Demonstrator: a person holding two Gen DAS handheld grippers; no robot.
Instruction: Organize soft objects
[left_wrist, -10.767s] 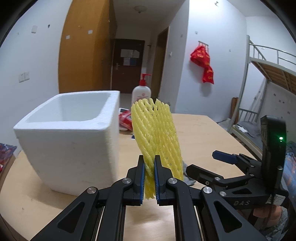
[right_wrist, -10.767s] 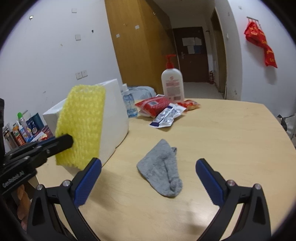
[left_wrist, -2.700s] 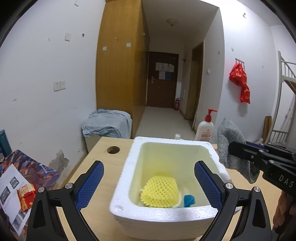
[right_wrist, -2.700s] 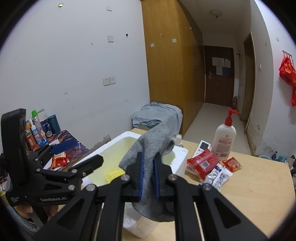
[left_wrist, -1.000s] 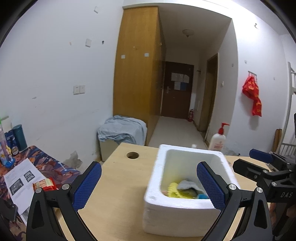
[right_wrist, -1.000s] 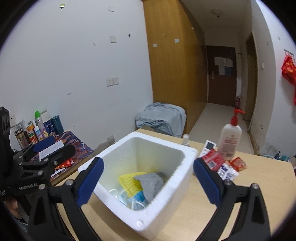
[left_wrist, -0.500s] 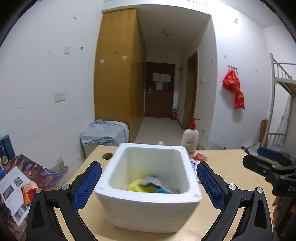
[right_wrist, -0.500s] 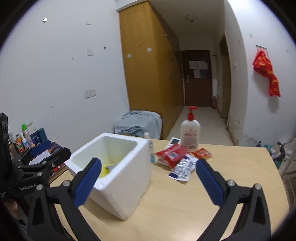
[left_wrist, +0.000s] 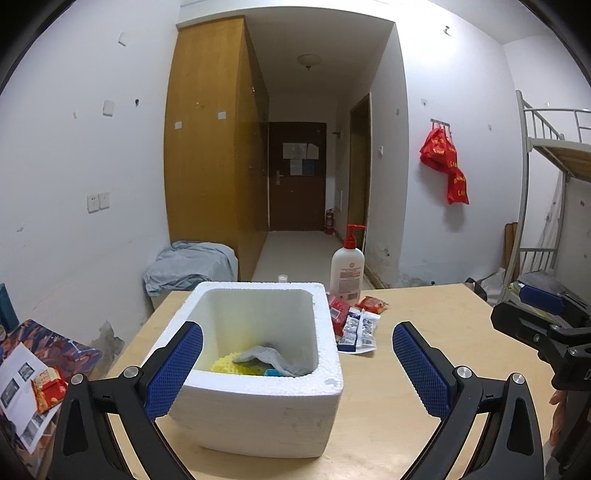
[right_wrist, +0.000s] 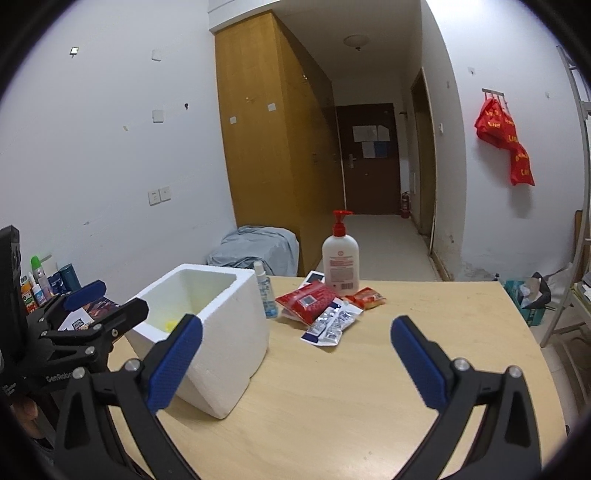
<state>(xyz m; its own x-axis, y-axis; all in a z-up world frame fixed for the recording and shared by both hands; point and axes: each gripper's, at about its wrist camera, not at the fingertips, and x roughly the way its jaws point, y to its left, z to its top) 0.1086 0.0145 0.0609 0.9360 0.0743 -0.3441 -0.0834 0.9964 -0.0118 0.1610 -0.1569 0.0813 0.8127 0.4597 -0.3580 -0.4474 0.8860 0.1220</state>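
The grey fabric sock (left_wrist: 271, 357) and yellow foam fruit net (left_wrist: 226, 363) lie inside the white polystyrene box (left_wrist: 258, 402) on the pale wooden bench (left_wrist: 424, 314) — corralled together. The left gripper (left_wrist: 297, 363) and right gripper (right_wrist: 295, 360) both hover with fingers spread wide and empty — nothing soft is left out to collect.

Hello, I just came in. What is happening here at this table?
A person holds a two-finger gripper in each hand and is sorting soft things into a white foam box on a wooden table. A yellow foam net and a grey sock lie inside the box. The left gripper and the right gripper both hold nothing, with their jaws wide apart. Snack packets and a lotion pump bottle stand behind the box.
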